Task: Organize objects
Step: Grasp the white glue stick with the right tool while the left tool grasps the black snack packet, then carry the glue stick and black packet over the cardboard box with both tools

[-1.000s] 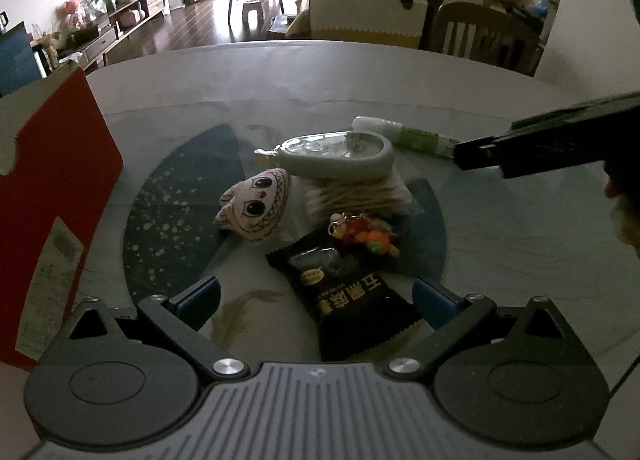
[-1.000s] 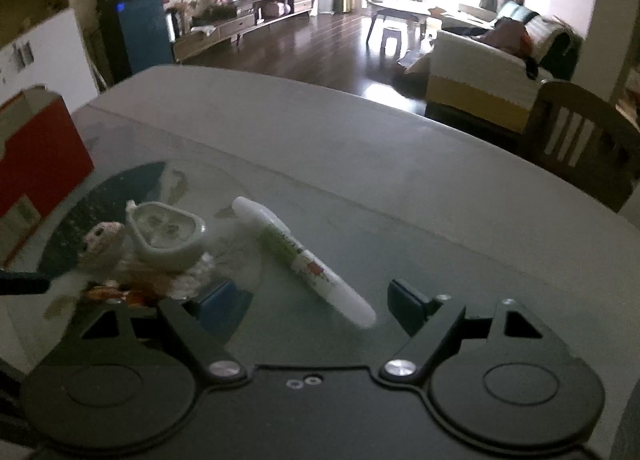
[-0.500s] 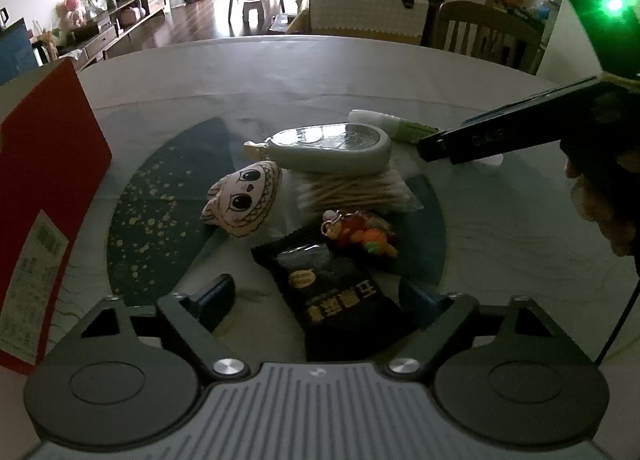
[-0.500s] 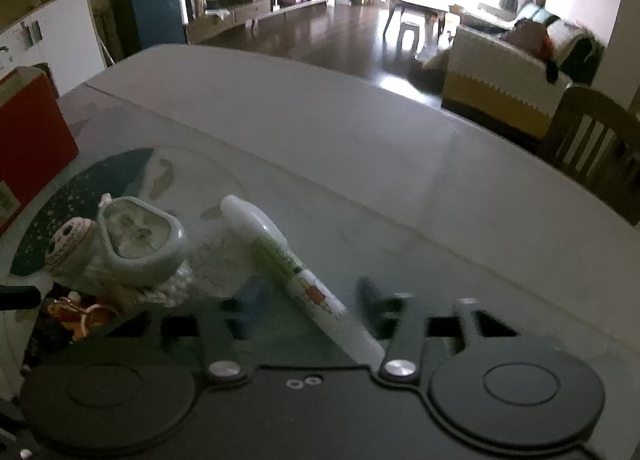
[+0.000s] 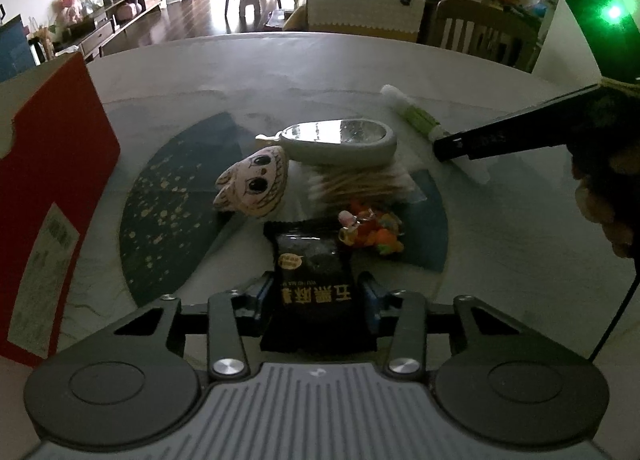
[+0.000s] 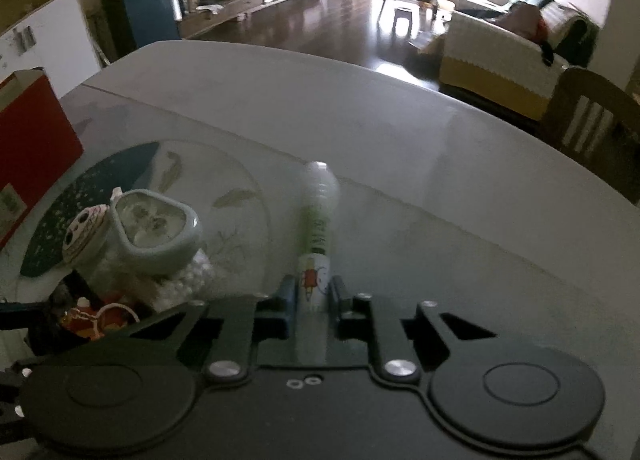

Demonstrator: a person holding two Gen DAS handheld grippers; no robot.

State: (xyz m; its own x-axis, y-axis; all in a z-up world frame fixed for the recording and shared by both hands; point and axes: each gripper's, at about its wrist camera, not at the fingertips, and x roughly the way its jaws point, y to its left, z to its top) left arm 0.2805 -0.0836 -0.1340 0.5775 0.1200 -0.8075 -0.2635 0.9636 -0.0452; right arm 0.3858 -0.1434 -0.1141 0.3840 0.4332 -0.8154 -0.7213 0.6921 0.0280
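Our left gripper (image 5: 316, 296) jaws clamped on the black snack packet (image 5: 314, 268), our right gripper (image 6: 313, 300) jaws pinching the white marker (image 6: 318, 220), both on the table (image 6: 400, 132)

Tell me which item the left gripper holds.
The black snack packet, clamped in the left gripper; the doll head and keychain lie free.

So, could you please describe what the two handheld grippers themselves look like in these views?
Both are dark, nearly black tools with two round caps and silver screws on angled link arms. The left gripper has a ribbed grey plate and blue finger pads. The right gripper has blue pads too; from the left view it carries a box with a green light and a thin black cable.
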